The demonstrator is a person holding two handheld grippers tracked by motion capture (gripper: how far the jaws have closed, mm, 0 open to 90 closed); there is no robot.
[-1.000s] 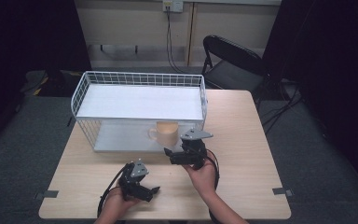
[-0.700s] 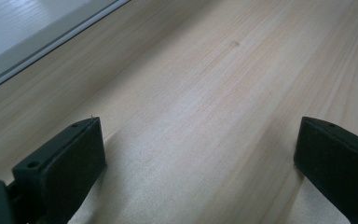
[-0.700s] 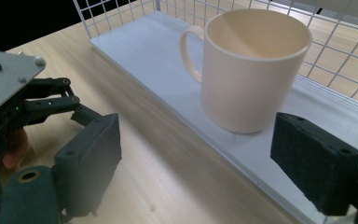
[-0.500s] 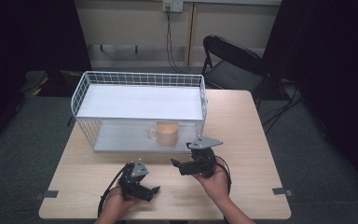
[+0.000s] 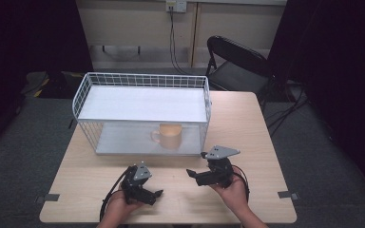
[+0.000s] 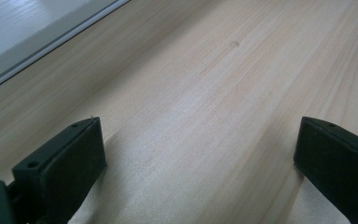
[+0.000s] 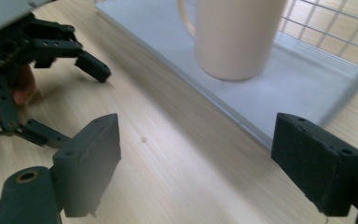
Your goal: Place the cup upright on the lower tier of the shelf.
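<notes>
High view: we see a tan mug (image 5: 170,136) standing upright on the lower shelf of a white wire rack (image 5: 140,81), toward the right end of that shelf and under its upper shelf. The rack sits on the far half of the wooden surface (image 5: 256,123). The mug's handle points left. The near side of the rack appears open, which we judge is why the mug can be reached from the person's side.

The right tool (image 5: 193,174) lies near the right front corner of the rack, well apart from the mug, its jaws pointing left. Its jaws have just been opening and now stand spread, with nothing between them. The left tool (image 5: 153,197) rests low on the near part of the surface, left of the right one, held in the left hand (image 5: 119,207).

Left gripper view: we look along the left tool (image 6: 196,154) at bare wood — both jaws are spread wide, nothing between them, and the rack's pale base edge crosses the far left corner. We judge this tool to be parked, waiting.

Right gripper view: the right tool (image 7: 196,158) faces the mug (image 7: 235,37) on the grey lower shelf (image 7: 279,93). Its jaws are spread and empty — a posture we judge consistent with either a release or an approach.
</notes>
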